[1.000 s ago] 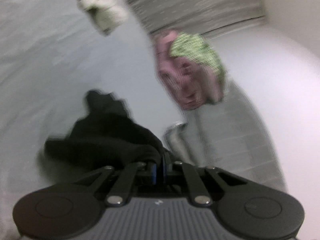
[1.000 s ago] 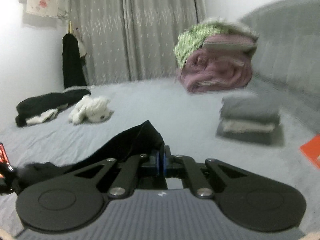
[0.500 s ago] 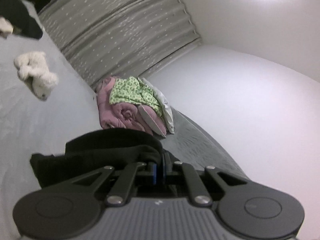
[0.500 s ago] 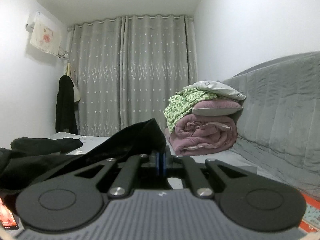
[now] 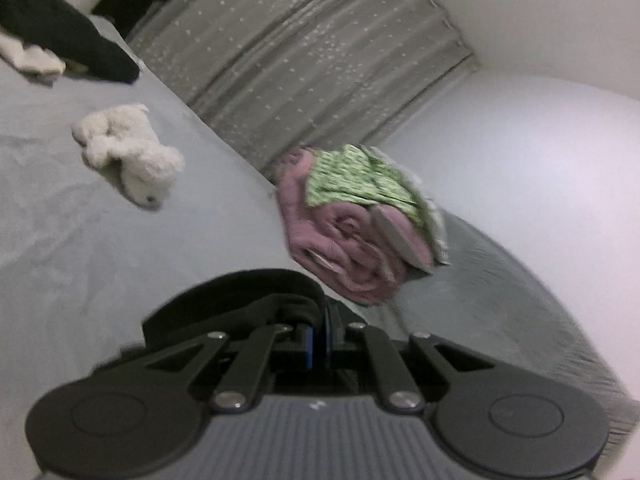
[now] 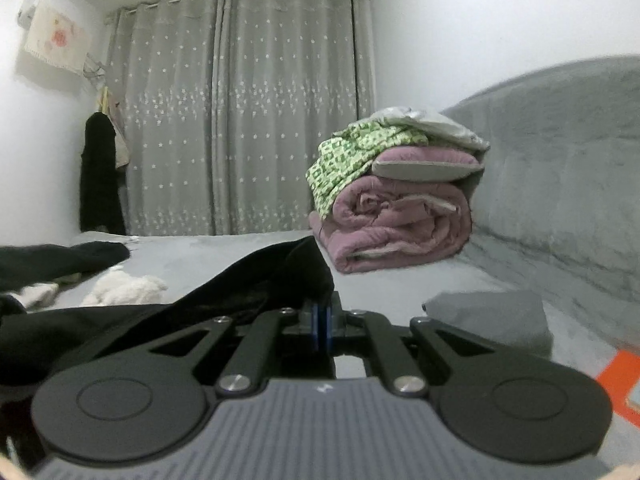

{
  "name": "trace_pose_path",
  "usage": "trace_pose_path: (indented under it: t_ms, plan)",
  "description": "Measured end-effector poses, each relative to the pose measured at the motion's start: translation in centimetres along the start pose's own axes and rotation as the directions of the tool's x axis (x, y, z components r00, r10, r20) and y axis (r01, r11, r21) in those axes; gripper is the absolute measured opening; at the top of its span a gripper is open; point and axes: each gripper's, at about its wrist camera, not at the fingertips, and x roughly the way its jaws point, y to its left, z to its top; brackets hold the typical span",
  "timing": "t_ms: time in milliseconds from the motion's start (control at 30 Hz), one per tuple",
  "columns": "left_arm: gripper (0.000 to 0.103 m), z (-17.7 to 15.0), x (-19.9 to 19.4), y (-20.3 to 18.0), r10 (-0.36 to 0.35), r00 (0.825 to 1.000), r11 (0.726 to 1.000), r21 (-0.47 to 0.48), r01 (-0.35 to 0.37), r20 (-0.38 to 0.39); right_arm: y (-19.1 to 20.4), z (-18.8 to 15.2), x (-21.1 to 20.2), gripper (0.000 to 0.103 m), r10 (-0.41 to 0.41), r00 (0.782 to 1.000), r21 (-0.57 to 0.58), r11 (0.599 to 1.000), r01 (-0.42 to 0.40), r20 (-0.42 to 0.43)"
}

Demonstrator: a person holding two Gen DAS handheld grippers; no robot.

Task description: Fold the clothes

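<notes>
- Left claw (image 5: 318, 338), blue pads pressed tight together, a bunch of the black garment (image 5: 240, 304) pinched between them.
- Right claw (image 6: 322, 326), same story: jaws closed down on the black garment (image 6: 256, 284), cloth draping away to its left side.
- So the garment hangs between the two claws, lifted over the grey bed (image 5: 100, 248), and the left wrist view is tilted hard.
- Out on the bed sheet lies a white plush toy (image 5: 132, 156), well apart from the garment.
- Further back, a heap of dark clothes (image 6: 60, 260) with a pale piece beside it.
- By the headboard (image 6: 560, 160), a rolled pink quilt (image 6: 400, 228) with a green patterned cloth (image 6: 352, 156) and a pillow stacked on top.
- Near the right claw, a folded grey stack (image 6: 492, 316) sits on the bed.
- Grey starred curtains (image 6: 240, 112) close off the far wall.
- A dark coat (image 6: 100, 176) hangs in the corner.
</notes>
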Motion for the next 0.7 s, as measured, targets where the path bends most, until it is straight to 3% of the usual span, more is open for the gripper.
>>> trace_pose_path:
  t_ms: [200, 400, 533, 700]
  plan:
    - [0.005, 1.1, 7.2, 2.0, 0.122, 0.991, 0.99, 0.057, -0.126, 0.06, 2.0, -1.9, 4.9, 0.003, -0.032, 0.998, -0.072, 0.997, 0.036, 0.063]
    - [0.006, 1.5, 13.9, 4.4, 0.214, 0.974, 0.969, 0.114, -0.221, 0.069, 2.8, -3.6, 10.1, 0.003, -0.059, 0.998, -0.095, 0.994, 0.061, 0.029]
    - [0.006, 1.4, 17.6, 6.4, 0.235, 0.971, 0.964, 0.114, -0.239, 0.047, 3.3, -4.8, 13.7, 0.003, -0.077, 0.997, -0.107, 0.991, 0.077, 0.003]
    - [0.006, 1.5, 22.4, 10.0, 0.27, 0.962, 0.962, 0.055, -0.268, -0.036, 3.8, -6.3, 17.9, 0.003, -0.084, 0.995, -0.129, 0.989, 0.076, -0.058]
